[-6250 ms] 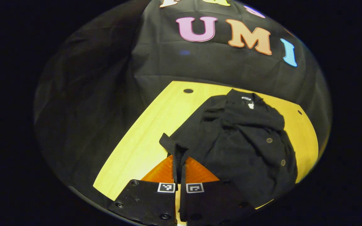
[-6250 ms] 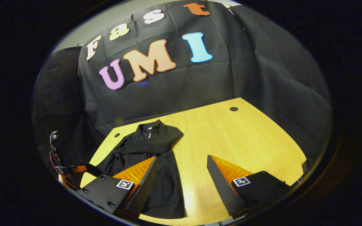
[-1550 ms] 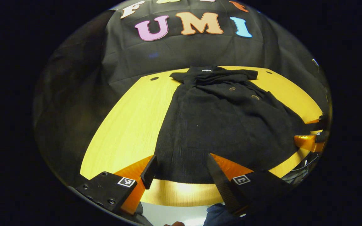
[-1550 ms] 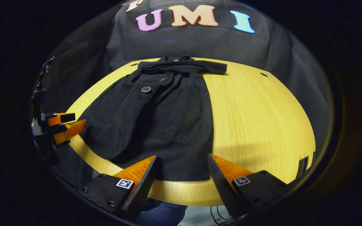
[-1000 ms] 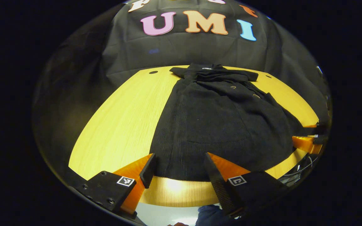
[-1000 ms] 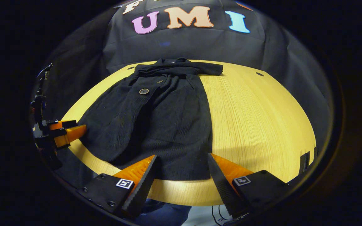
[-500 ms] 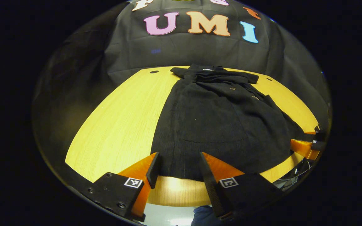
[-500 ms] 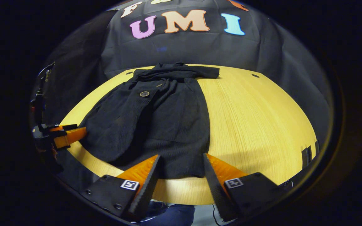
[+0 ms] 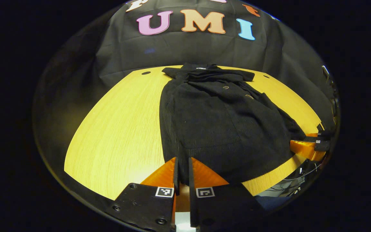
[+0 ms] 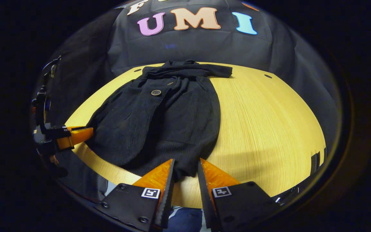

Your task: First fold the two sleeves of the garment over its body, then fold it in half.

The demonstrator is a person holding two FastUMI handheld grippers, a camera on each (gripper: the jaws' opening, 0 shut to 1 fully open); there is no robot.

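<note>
A black garment with a fine ribbed texture is seen on a yellow wood-grain table. Round brownish buttons are noted on the garment's front, and a small white tag at its far collar. Small dark round holes are seen near the table's far edge. Black-and-white square markers are seen on black plates near the bottom of the right gripper view.

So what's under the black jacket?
The yellow wooden table lies under the black jacket and shows all around it. Whatever sits beneath the cloth itself, including the folded sleeves, is covered.
</note>
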